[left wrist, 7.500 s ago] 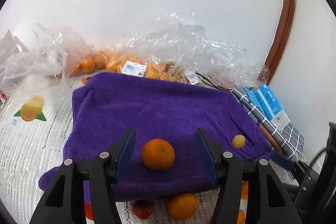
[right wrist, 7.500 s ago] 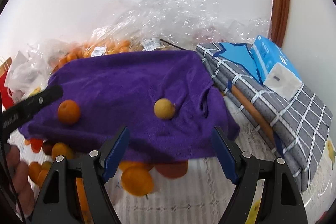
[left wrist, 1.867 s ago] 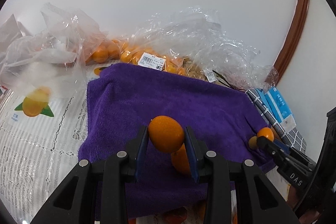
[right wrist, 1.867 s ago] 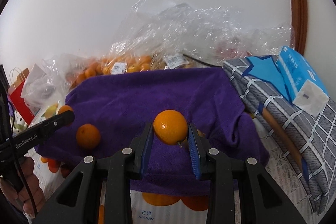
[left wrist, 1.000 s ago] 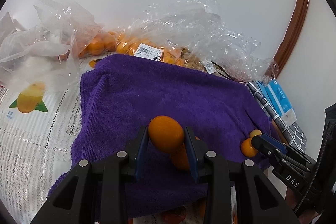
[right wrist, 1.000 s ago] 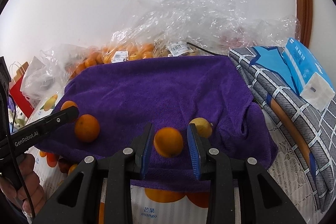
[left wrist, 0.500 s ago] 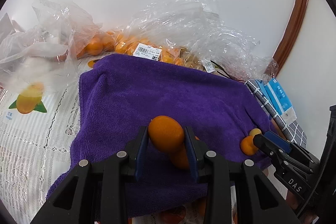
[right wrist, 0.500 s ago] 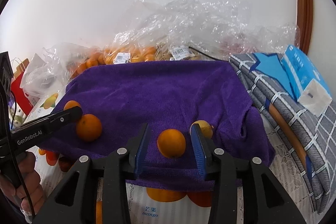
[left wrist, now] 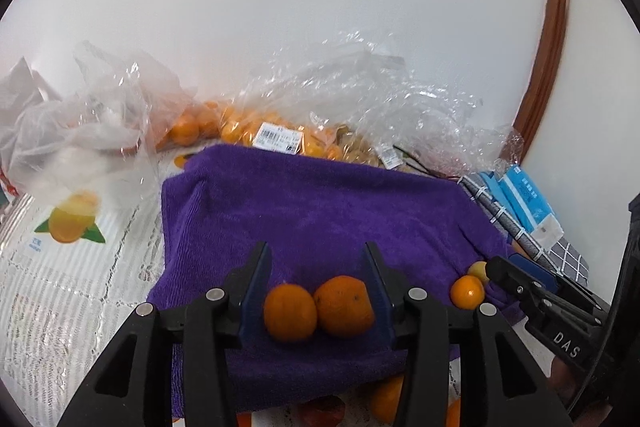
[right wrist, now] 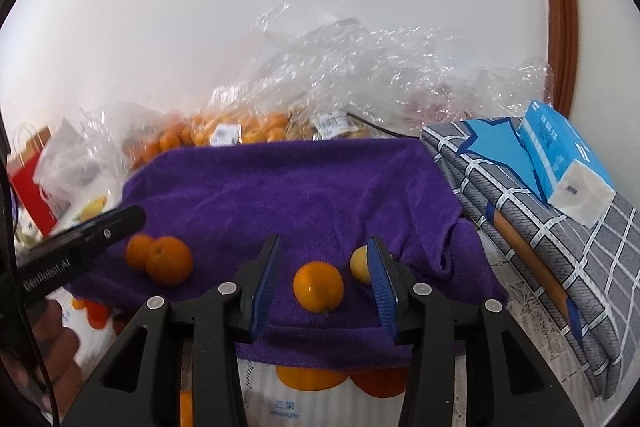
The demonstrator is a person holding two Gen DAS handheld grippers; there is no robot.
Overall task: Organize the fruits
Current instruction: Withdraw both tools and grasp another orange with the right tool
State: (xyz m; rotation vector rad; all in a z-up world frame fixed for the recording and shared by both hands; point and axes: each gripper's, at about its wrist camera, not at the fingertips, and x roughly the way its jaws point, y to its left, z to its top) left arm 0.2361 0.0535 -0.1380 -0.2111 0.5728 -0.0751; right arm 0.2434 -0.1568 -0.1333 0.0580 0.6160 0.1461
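L gripper [left wrist: 316, 281] jaws opening, pads clear of two oranges [left wrist: 320, 305] set touching on purple towel [left wrist: 320, 203], prob. grouping alike fruit; R gripper [right wrist: 325, 279] likewise opening around one orange [right wrist: 318, 286].

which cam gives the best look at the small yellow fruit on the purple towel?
Right wrist. There the small yellow fruit is close and sizeable, its right side cut off by a fingertip of the right gripper. In the left wrist view it is a tiny spot, partly hidden.
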